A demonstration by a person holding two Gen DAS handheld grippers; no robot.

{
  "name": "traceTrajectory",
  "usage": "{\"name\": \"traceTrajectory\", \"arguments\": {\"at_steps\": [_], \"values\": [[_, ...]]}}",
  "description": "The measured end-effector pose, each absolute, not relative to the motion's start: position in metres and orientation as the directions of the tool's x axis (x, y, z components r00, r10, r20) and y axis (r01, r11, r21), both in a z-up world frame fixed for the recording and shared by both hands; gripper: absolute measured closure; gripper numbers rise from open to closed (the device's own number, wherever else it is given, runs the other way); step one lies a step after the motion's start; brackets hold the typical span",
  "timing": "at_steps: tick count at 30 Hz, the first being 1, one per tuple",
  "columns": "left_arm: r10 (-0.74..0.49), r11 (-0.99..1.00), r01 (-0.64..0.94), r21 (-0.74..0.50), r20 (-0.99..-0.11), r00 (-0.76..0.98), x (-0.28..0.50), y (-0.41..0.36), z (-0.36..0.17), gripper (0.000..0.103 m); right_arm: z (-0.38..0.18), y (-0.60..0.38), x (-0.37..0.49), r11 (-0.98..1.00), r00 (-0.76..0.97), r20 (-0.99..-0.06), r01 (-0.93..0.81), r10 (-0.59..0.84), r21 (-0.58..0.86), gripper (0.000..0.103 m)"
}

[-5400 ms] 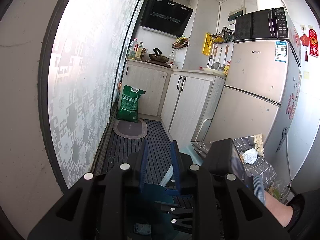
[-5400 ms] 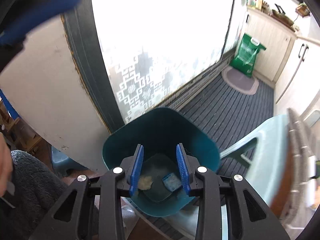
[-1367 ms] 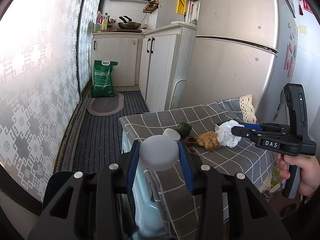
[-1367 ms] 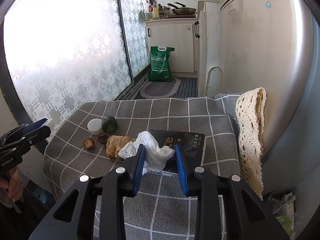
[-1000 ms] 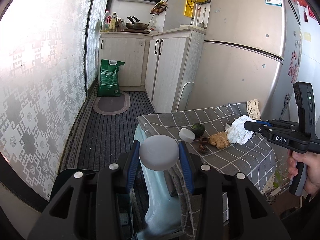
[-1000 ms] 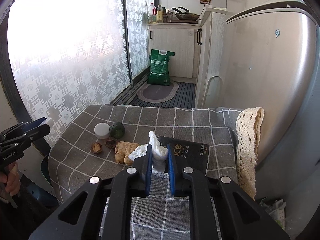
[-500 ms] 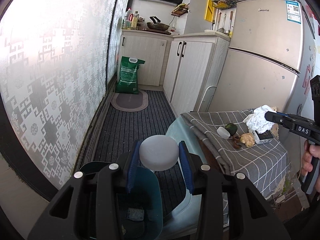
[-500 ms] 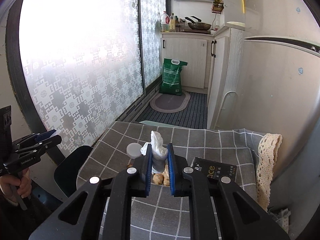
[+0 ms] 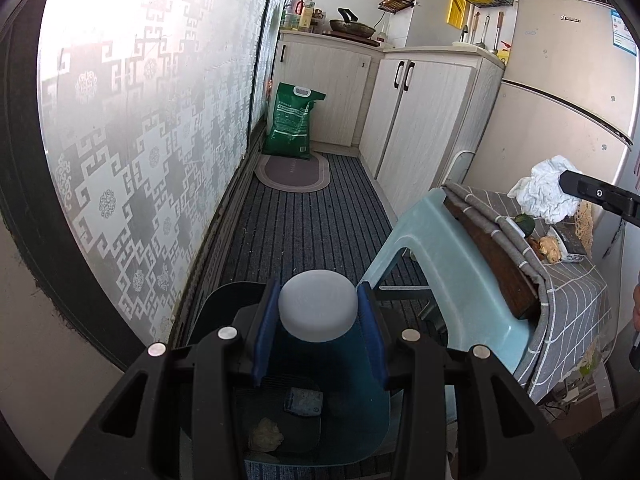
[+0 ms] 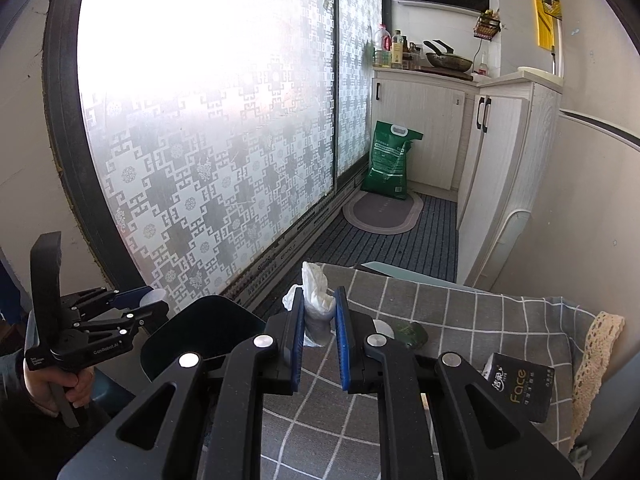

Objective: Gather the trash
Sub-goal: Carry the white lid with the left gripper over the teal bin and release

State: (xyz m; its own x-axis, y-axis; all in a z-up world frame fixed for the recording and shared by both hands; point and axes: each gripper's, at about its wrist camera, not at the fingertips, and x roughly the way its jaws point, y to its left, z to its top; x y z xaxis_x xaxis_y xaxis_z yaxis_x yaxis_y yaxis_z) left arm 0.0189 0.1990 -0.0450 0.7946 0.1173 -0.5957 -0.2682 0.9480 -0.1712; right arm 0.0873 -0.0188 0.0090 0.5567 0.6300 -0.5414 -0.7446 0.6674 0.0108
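My left gripper (image 9: 317, 300) is shut on a round white cap (image 9: 317, 314) and hangs above the open teal bin (image 9: 360, 412). A blue scrap (image 9: 303, 401) and a beige lump (image 9: 265, 435) lie on the bin's floor. My right gripper (image 10: 319, 300) is shut on a crumpled white tissue (image 10: 316, 306), raised over the left end of the grey checked tablecloth (image 10: 460, 312). In the right wrist view the left gripper (image 10: 154, 298) sits low at the left, beside the bin (image 10: 192, 332). In the left wrist view the tissue (image 9: 542, 192) shows at the right, above the table.
On the cloth lie a black tissue pack (image 10: 520, 388), a dark green fruit (image 10: 412, 334), a white lid (image 10: 382, 328) and a ginger piece (image 9: 548, 246). A pale blue plastic stool (image 9: 440, 260) stands under the table. A patterned glass door (image 9: 140, 140), cabinets (image 9: 420, 116) and a fridge (image 9: 560, 100) line the narrow floor.
The left gripper carried the cap left and down, from the table's edge to above the bin. The right gripper lifted the tissue off the cloth and swung left toward the bin side.
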Motion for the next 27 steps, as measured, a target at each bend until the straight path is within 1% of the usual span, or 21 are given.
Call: {"name": "traceTrajectory", "arguments": {"at_steps": [6, 14, 27], "values": [[0.113, 0.949, -0.278, -0.149, -0.662, 0.741, 0.02, 0.203, -0.072, 0.061, 0.009, 0.011, 0.074, 0.627, 0.516, -0.552, -0.779, 0.654, 0.016, 0.089], [0.096, 0.946, -0.293, -0.141, -0.739, 0.667, 0.021, 0.214, -0.103, 0.061, -0.001, 0.043, 0.064, 0.589, 0.469, -0.597, -0.808, 0.651, 0.007, 0.089], [0.113, 0.942, -0.32, -0.105, -0.798, 0.593, 0.021, 0.229, -0.136, 0.061, -0.036, 0.089, 0.053, 0.544, 0.387, -0.714, -0.839, 0.584, -0.01, 0.089]]}}
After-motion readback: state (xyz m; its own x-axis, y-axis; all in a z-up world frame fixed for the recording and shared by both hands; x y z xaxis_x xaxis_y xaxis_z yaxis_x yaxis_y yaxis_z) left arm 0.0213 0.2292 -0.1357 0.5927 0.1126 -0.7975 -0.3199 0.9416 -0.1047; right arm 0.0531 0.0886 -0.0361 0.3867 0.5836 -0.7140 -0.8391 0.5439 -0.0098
